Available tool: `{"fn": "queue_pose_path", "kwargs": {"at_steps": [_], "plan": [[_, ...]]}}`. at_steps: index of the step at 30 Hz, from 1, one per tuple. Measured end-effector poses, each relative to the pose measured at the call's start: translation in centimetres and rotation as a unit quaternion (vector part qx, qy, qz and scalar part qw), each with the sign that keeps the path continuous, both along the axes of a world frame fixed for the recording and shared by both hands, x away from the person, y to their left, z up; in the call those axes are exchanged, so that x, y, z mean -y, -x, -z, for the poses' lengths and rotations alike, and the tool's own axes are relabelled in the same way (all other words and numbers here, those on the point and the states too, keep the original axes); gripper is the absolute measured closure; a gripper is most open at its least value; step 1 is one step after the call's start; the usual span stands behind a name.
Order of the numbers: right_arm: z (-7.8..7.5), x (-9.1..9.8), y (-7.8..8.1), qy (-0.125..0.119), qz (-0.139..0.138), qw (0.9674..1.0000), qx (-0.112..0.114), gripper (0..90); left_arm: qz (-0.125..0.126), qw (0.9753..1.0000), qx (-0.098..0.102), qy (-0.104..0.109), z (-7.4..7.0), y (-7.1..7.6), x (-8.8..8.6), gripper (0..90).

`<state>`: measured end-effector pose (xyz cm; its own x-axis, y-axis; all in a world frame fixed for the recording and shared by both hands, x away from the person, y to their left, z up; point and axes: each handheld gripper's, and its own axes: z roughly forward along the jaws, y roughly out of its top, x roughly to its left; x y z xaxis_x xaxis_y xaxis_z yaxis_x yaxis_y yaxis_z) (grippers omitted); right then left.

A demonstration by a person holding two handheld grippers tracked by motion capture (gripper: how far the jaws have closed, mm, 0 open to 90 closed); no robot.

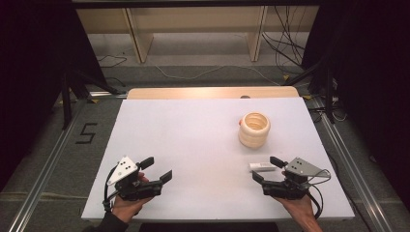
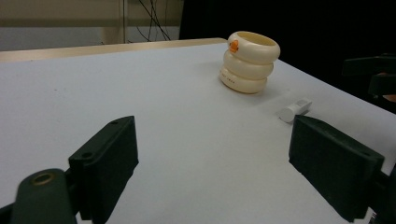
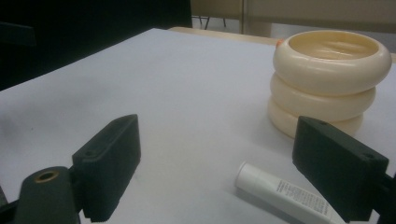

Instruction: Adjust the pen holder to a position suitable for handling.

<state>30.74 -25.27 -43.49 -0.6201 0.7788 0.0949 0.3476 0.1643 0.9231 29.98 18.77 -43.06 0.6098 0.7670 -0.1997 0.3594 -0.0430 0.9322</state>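
Observation:
A cream ringed cup, shaped like stacked rings with a small orange mark, stands upright on the right half of the white table. A small white tube lies flat in front of it. My right gripper is held low just in front of the tube, open, with the tube lying ahead between its jaws but untouched. My left gripper hovers open over bare table at the front left, nothing between its jaws.
The table's wooden far edge shows beyond the white top. Metal rails run along both sides on the floor. Shelving legs and loose cables lie behind the table.

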Motion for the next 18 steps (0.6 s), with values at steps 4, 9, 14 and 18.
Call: {"fn": "queue_pose_path", "kwargs": {"at_steps": [4,9,14,18], "plan": [[-0.04,0.15,-0.08,0.000,0.003,1.0000,0.000,16.0,-0.001,1.0000,0.000,0.001,0.00,-0.01,0.01,14.7],[-0.10,0.24,-0.14,0.001,0.008,1.0000,-0.001,16.2,-0.005,1.0000,-0.001,0.000,-0.01,-0.02,0.00,14.7],[-0.17,0.33,-0.23,0.003,0.014,0.9999,-0.004,16.5,-0.005,1.0000,-0.001,0.001,-0.02,-0.03,0.01,14.7],[-0.29,0.45,-0.37,0.006,0.018,0.9998,-0.004,16.9,-0.006,1.0000,-0.002,0.001,-0.01,-0.04,0.06,14.8]]}}
